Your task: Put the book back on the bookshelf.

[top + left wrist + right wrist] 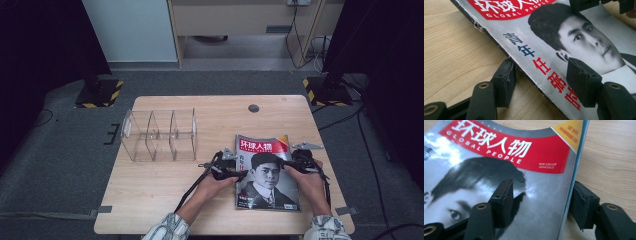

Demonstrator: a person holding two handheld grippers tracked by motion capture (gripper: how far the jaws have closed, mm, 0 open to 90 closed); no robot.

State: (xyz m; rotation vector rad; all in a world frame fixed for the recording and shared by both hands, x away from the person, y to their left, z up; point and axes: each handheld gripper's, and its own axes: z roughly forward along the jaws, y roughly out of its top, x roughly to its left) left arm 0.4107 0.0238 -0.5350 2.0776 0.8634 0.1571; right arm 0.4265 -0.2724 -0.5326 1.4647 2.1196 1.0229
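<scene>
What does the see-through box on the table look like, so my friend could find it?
Start at the wooden table and go to its far left part, away from the magazine. There sits a clear plastic box, split by upright dividers into slots. It is the one thing there you can see straight through; the magazine is flat, red and grey.

magazine with red masthead and portrait cover, flat on table's near right

The magazine has a glossy paper cover with frayed edges. The table is pale matt wood-grain. The far-left divider rack is clear smooth plastic.
</scene>
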